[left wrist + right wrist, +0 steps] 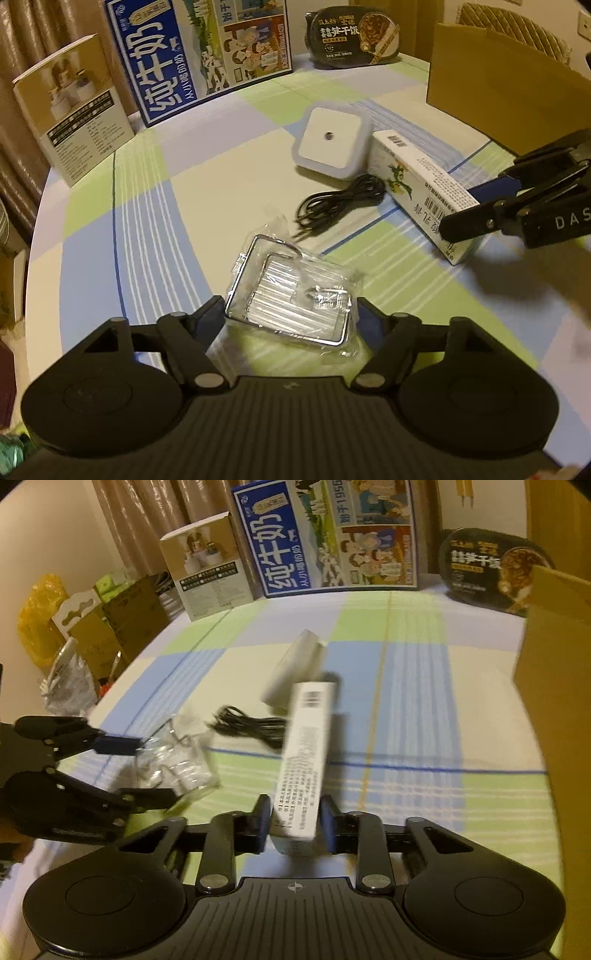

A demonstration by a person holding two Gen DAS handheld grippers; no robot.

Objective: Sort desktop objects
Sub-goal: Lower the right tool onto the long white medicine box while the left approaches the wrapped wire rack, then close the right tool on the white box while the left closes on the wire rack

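My left gripper (291,321) has its jaws on both sides of a metal rack wrapped in clear plastic (291,291), which lies on the checked tablecloth; the same rack shows in the right wrist view (177,764). My right gripper (295,823) is shut on the near end of a long white carton (303,760), seen in the left wrist view (424,192) with the right gripper (476,210) on it. A white square night light (330,138) and a coiled black cable (343,203) lie between them.
An open cardboard box (498,92) stands at the right. A blue milk carton box (199,51), a beige product box (74,107) and a black instant-meal bowl (354,37) stand along the back. Bags and boxes (74,635) sit beyond the table's left edge.
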